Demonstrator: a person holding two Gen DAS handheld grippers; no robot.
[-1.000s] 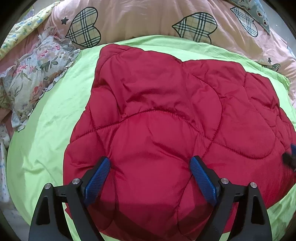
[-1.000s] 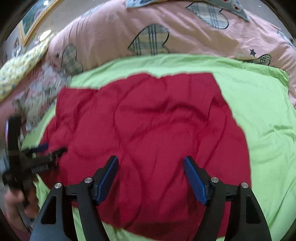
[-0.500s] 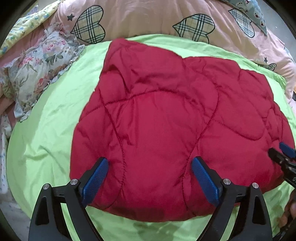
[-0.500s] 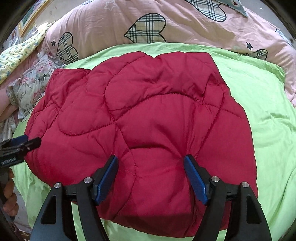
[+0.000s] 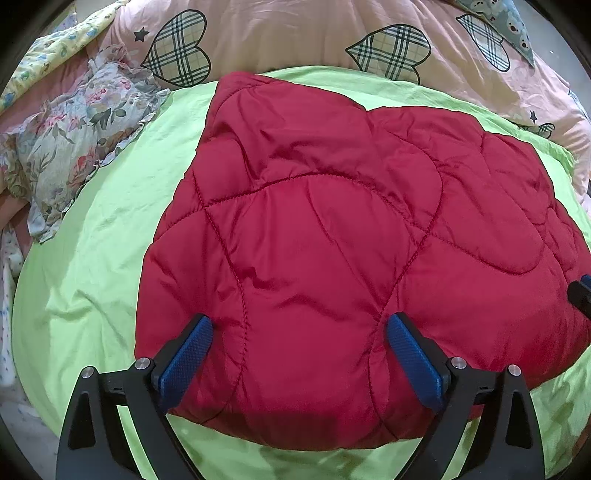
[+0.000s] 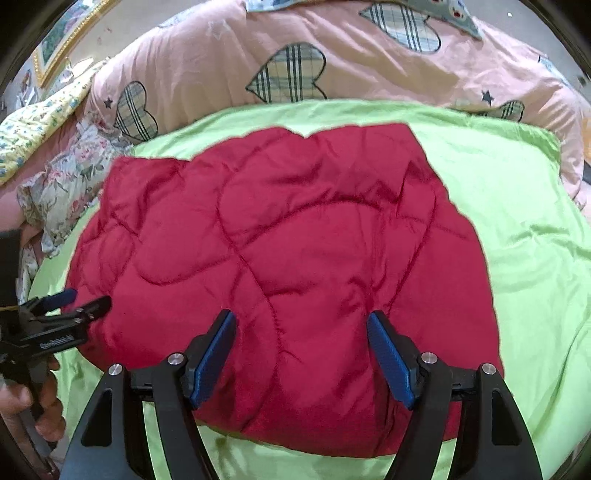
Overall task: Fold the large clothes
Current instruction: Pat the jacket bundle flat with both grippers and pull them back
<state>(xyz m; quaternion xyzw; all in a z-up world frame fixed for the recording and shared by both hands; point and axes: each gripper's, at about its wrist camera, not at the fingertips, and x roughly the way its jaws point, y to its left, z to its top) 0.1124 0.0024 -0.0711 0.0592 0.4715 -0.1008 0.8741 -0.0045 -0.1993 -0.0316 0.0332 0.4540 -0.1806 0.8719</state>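
- We saw the red quilted jacket (image 5: 351, 251) lying folded into a puffy block in the middle of the lime-green sheet (image 5: 96, 258), its stitched seams curving across the top.
- The left gripper (image 5: 299, 354) hung over the near edge of the jacket; its jaws were opening, the blue pads (image 5: 186, 360) standing wide with jacket fabric showing between them but not pinched.
- The right gripper (image 6: 301, 350) hovered above the near edge of the same jacket (image 6: 295, 258), jaws apart and grasping nothing, the blue pads (image 6: 391, 360) clear of the cloth.
- In the right wrist view we saw the left gripper (image 6: 86, 301) at the left edge, its tips at the jacket's left side, and a person's hand (image 6: 33, 406) holding its handle.
- In the left wrist view, a dark tip of the right gripper showed at the far right edge, beside the jacket.
- Behind the green sheet (image 6: 517, 221) lay a pink duvet with plaid hearts (image 5: 295, 33), and to the left a floral ruffled cloth (image 5: 74, 140) touched the sheet's edge.
- A yellow patterned cloth (image 6: 33, 129) sat farther left, near a gold picture frame (image 6: 59, 40).
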